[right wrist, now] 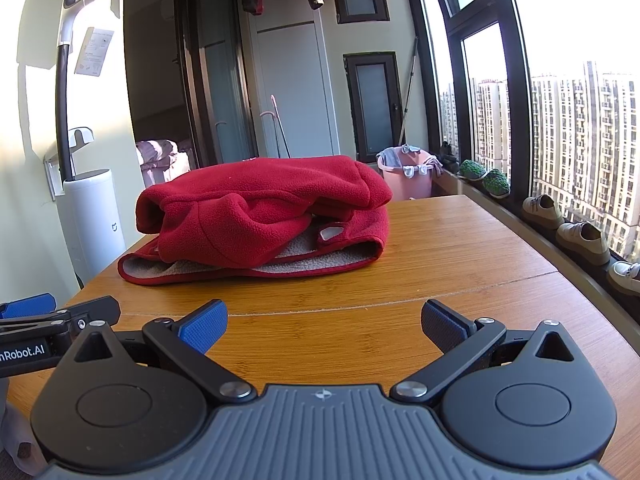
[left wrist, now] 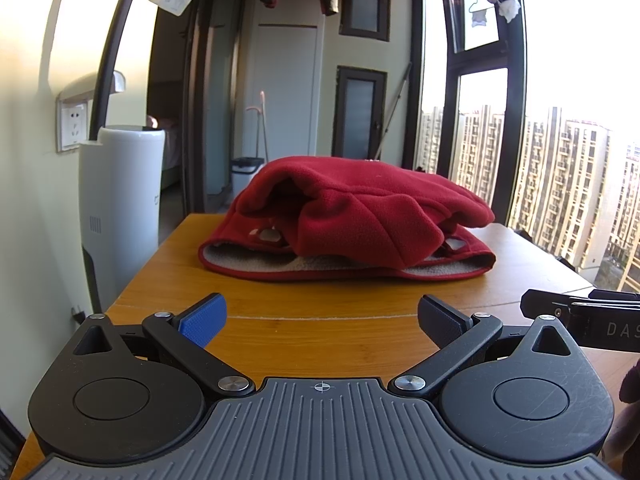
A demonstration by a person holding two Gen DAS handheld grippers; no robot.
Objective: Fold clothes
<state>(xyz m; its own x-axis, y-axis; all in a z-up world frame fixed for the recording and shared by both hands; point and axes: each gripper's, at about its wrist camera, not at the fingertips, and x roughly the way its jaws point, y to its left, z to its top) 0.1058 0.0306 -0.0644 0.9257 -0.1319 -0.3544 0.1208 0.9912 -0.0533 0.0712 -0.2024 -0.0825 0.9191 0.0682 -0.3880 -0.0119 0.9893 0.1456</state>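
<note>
Reading "nRobot.AI" on the left gripper (right wrist: pixel 24 312) body and "DAS" on the right gripper (left wrist: pixel 580 312) body. Holding both claws wide open, gripping nothing, hovering over the near wooden table (right wrist: pixel 440 248). Lying folded at the table's far side, well apart: red fleece garment (left wrist: pixel 352 216).

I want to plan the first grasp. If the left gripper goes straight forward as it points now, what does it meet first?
Probably the red fleece garment on the wooden table. The left gripper is open, with only bare tabletop before it.

Red fleece garment (left wrist: pixel 360 208) with grey lining; orange-brown wooden table (left wrist: pixel 320 332); blue tool pads (left wrist: pixel 204 320).
</note>
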